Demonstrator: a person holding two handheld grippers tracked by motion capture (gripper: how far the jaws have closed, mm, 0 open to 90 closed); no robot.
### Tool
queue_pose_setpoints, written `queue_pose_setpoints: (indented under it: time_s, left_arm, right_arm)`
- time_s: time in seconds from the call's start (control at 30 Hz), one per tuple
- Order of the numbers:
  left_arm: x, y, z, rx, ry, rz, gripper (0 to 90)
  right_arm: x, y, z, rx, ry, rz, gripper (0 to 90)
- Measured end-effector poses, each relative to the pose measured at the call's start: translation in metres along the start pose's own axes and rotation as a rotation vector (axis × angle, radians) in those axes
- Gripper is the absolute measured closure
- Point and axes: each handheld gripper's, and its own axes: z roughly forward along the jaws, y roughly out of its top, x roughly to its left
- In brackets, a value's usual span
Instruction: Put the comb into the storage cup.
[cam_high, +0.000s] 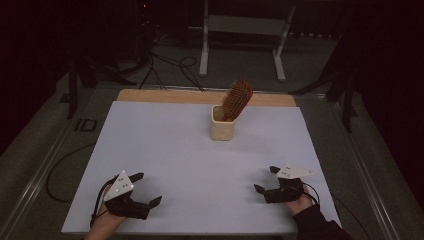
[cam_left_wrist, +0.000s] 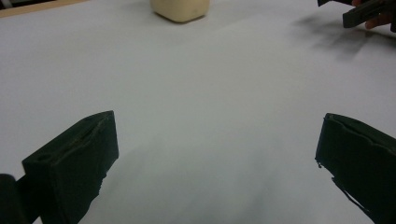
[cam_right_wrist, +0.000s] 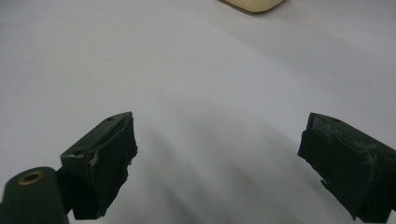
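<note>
- Jaws of the left gripper (cam_high: 148, 189) stand spread wide with nothing between them; it rests low at about 7 o'clock on the white sheet (cam_high: 190, 165), near the front edge.
- Jaws of the right gripper (cam_high: 266, 179) are likewise parted and empty, at about 5 o'clock, the hand (cam_high: 300, 202) behind it resting near the sheet's front edge.
- Between the two grippers the sheet lies bare, so either one has an open path forward.
- Farther out, toward 12 o'clock and well apart from both grippers, stands the cream cup (cam_high: 222, 123); its base shows at the top of the left gripper view (cam_left_wrist: 180, 9) and of the right gripper view (cam_right_wrist: 254, 4).
- In the cup sits the brown hairbrush (cam_high: 236, 100), handle down, bristled head up and leaning toward 1 o'clock.
- Judging from this, the step in hand is the reach to the hairbrush; the right gripper looks better placed, since the head tilts to its side.
- Good practice: come in above the cup's rim, close on the neck below the bristles, and lift along the lean.
- A light cup may tip or ride up; the left gripper could steady its wall.
</note>
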Motion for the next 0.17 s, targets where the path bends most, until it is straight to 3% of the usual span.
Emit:
queue_pose_setpoints:
  time_s: [0.17]
  left_arm:
    - [0.0000, 0.0002, -0.0008, -0.005, -0.001, -0.002, 0.0]
  right_arm:
    - [0.0005, 0.0005, 0.0005, -0.002, 0.004, -0.003, 9.7]
